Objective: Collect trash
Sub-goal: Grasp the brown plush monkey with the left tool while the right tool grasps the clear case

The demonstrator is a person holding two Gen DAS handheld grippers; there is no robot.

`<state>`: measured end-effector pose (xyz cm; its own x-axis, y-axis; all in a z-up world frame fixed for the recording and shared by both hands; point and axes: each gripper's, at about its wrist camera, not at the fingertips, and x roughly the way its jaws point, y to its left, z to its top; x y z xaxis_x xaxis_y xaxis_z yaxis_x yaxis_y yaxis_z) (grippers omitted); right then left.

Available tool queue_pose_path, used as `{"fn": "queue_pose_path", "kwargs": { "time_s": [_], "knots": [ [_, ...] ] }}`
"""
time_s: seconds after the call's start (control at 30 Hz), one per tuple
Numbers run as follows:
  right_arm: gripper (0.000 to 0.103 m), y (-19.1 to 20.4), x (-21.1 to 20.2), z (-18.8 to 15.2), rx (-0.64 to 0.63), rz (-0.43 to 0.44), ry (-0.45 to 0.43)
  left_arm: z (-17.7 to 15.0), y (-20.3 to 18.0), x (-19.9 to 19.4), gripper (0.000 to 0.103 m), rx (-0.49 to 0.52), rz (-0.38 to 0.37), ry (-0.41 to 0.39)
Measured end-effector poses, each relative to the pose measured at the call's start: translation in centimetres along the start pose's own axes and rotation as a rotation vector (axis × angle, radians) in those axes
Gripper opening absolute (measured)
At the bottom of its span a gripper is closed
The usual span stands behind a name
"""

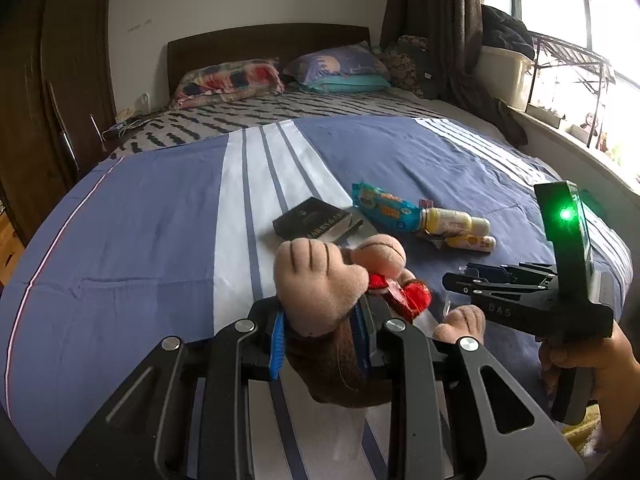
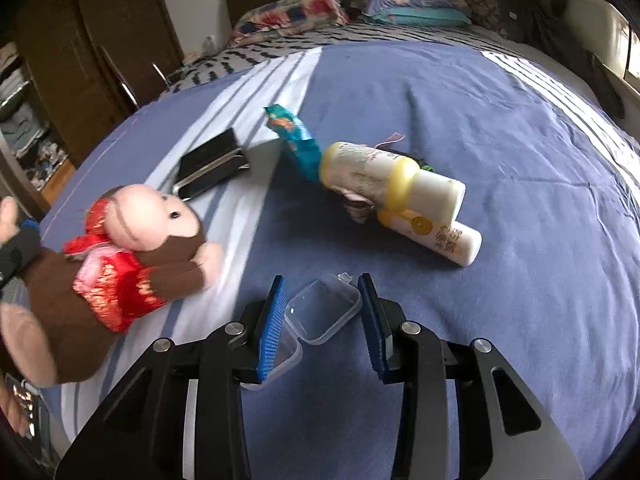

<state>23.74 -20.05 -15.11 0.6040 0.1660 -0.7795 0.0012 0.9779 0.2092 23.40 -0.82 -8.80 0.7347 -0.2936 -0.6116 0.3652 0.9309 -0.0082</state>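
Note:
My left gripper [image 1: 320, 328] is shut on a brown plush monkey [image 1: 320, 276] in a red vest, held above the bed; it shows at the left of the right wrist view [image 2: 132, 248]. My right gripper [image 2: 324, 320] is open, its jaws on either side of a clear plastic box [image 2: 320, 312] lying open on the blue bedspread [image 2: 480, 112]. Beyond lie two white-and-yellow bottles [image 2: 384, 176] [image 1: 456, 222], a blue snack wrapper [image 2: 296, 140] [image 1: 384, 206] and a black box [image 2: 212, 160] [image 1: 312, 222]. The right gripper also shows in the left wrist view [image 1: 468, 276].
Pillows [image 1: 228, 80] lie by the dark headboard. A brown wardrobe [image 1: 48, 80] stands to the left. A white tub [image 1: 508, 76] and a drying rack [image 1: 572, 60] stand by the window on the right. The bed's right edge [image 1: 592, 160] curves past the window sill.

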Motion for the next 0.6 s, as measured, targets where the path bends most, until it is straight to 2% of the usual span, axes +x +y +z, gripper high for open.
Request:
{"fn": "queue_pose_path", "kwargs": {
  "time_s": [0.2, 0.6],
  "knots": [
    [0.037, 0.4, -3.4, -1.6, -0.021, -0.014, -0.033, -1.0, -1.2, -2.7, 0.025, -0.005, -0.012, -0.021],
    [0.037, -0.4, -14.2, -7.7, -0.057, -0.081, -0.102, -3.7, -7.1, -12.6, 0.026, 0.029, -0.117, -0.092]
  ]
}}
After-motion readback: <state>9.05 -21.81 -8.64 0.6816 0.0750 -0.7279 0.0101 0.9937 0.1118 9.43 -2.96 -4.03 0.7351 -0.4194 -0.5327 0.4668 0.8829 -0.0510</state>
